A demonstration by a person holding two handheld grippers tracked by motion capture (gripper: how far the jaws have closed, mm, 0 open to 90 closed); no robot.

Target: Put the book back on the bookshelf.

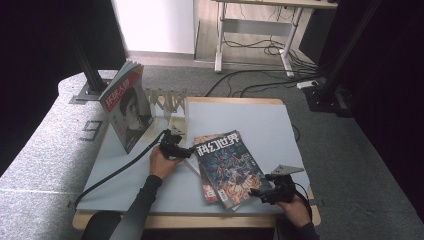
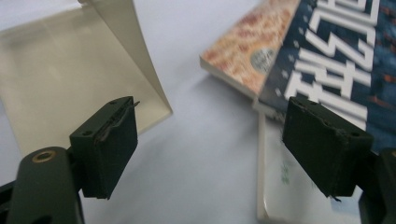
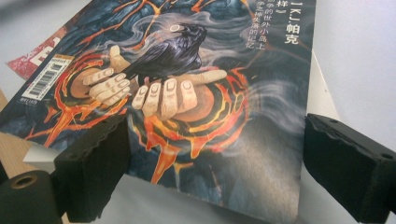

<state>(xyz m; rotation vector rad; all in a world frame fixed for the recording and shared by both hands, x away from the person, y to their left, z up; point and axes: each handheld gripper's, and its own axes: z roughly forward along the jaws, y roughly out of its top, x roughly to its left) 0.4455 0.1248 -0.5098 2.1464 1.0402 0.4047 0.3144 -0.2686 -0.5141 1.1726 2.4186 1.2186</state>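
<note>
1. Top magazine lies flat on a small stack mid-table, slightly right of centre, near edge poking toward the table's front rim. A rack stands at the far left w/ another magazine leaning on it.
2. Left gripper sits at the stack's far-left corner, jaws apart, nothing between the pads. In the left gripper view one finger is over bare table near the rack's base plate, the other just over the cover's corner.
3. Right gripper is at the near-right corner, jaws wide apart; in the right gripper view the cover runs between them, pads not pressing.
4. Step in hand, as I read it: lift the top magazine off the stack, prob. for the rack.
5. To do it well: right gripper should slide low so one pad gets under the top cover only, other pad on top, then close near the spine side, not on loose pages.
6. Left gripper should pin or steady the lower mags so they don't drag along.
7. Can't tell from here whether the near edge is spine or open edge; check before pinching.
8. Lift slowly, keep it level, else pages fan out.
</note>
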